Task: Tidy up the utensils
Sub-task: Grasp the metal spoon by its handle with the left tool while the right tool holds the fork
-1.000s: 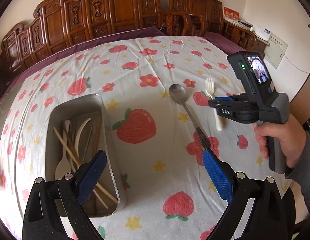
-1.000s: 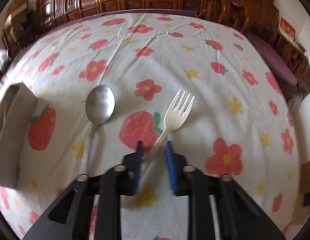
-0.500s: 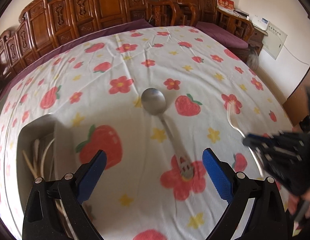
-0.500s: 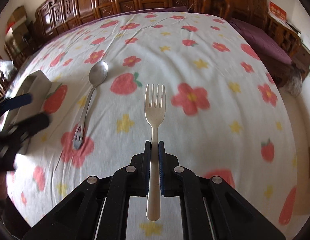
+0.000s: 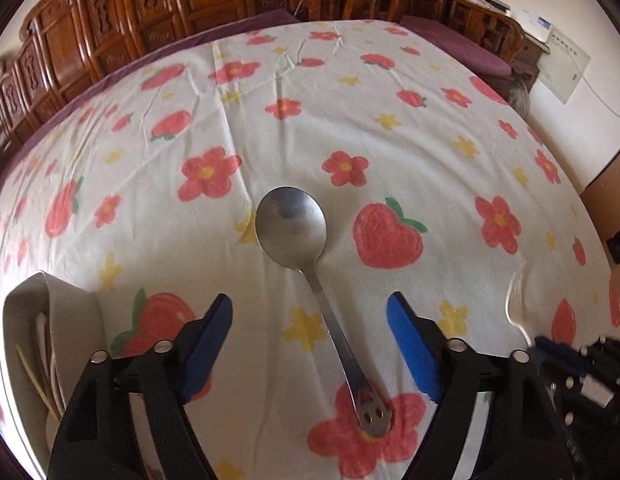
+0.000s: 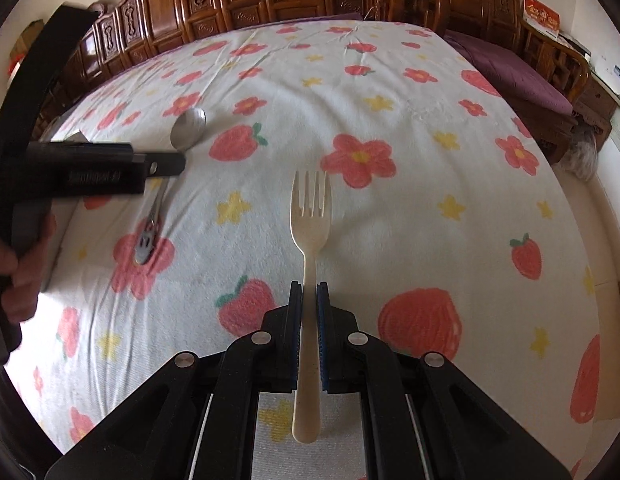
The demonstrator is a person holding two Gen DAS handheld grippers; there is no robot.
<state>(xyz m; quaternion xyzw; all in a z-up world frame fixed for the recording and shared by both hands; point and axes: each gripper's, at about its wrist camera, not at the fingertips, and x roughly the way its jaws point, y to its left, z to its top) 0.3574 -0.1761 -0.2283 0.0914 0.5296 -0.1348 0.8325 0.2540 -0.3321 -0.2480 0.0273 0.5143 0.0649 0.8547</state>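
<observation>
Spoon: the metal spoon (image 5: 310,280) lay flat on the table's strawberry-print cloth (image 5: 390,152), bowl away from the person, its pierced handle end between the two sides of the left tool (image 5: 310,344).
Left tool: it was spread wide above the spoon handle and gripped nothing.
Spoon handling: I judged it stiff, smooth and a bit slippery, heavier at the bowl; the thin handle, low against the cloth, looked the place to pinch, somewhat toward the bowl so it would not tip.
Fork: the cream plastic fork (image 6: 310,216) was off the table, tines pointing forward.
Right tool: the right tool (image 6: 309,300) was pressed together on the fork's handle, above mid-length, with the end sticking out behind.
Fork handling: light and probably a little bendy; a gentle squeeze looked enough.
Tray: a metal tray (image 5: 26,292) stood at the left table edge; pale wooden utensils and chopsticks (image 5: 34,376) lay inside, only partly visible.
</observation>
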